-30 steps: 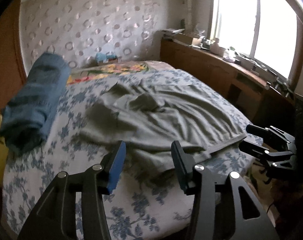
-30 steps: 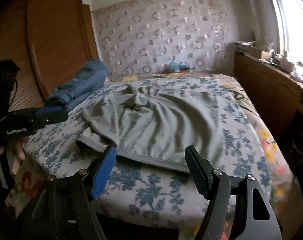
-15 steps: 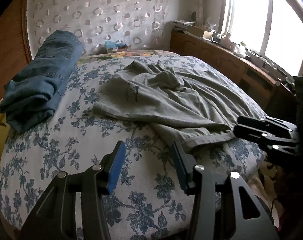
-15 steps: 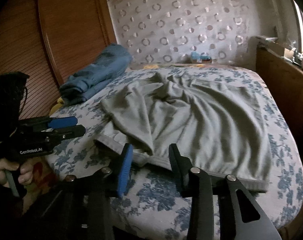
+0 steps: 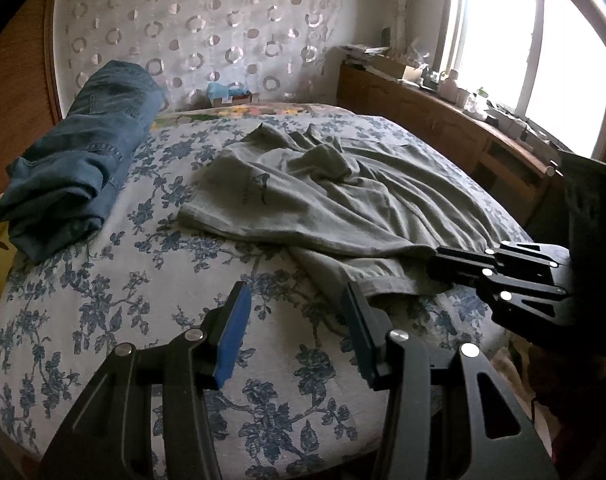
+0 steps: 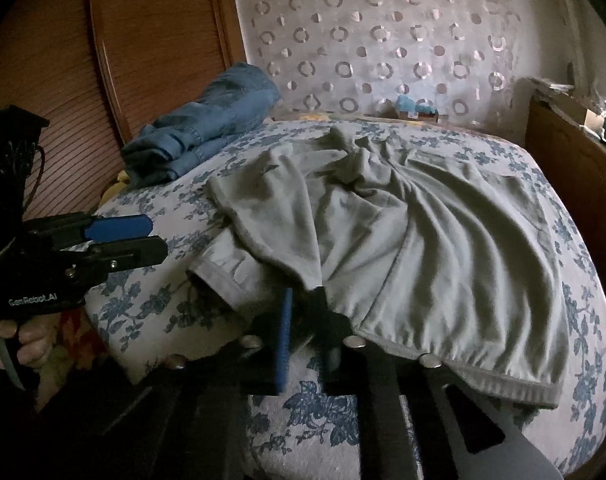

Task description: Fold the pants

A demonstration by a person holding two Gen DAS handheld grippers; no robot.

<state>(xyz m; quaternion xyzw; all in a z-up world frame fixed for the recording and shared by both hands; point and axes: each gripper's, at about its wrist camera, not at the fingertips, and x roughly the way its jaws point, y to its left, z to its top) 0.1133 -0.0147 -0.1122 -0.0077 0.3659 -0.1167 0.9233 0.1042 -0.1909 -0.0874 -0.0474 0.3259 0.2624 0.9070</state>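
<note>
Grey pants (image 5: 327, 196) lie crumpled on the bed, one part folded over, the waistband at the near edge; they also show in the right wrist view (image 6: 423, 236). My left gripper (image 5: 295, 308) is open and empty above the bare bedspread, just left of the waistband; it also shows in the right wrist view (image 6: 143, 240). My right gripper (image 6: 303, 308) is shut on the pants' near edge where the folded layer ends; in the left wrist view it (image 5: 439, 260) sits at the fabric edge.
The bed has a blue-flowered cover (image 5: 103, 300). Folded blue jeans (image 5: 79, 168) lie at its far left, also in the right wrist view (image 6: 207, 124). A wooden cabinet (image 5: 443, 120) with clutter runs under the window at right. Wooden slatted doors (image 6: 63, 80) stand at left.
My right gripper has closed from open onto the pants' near edge. My left gripper has moved left, off the pants, and stays open.
</note>
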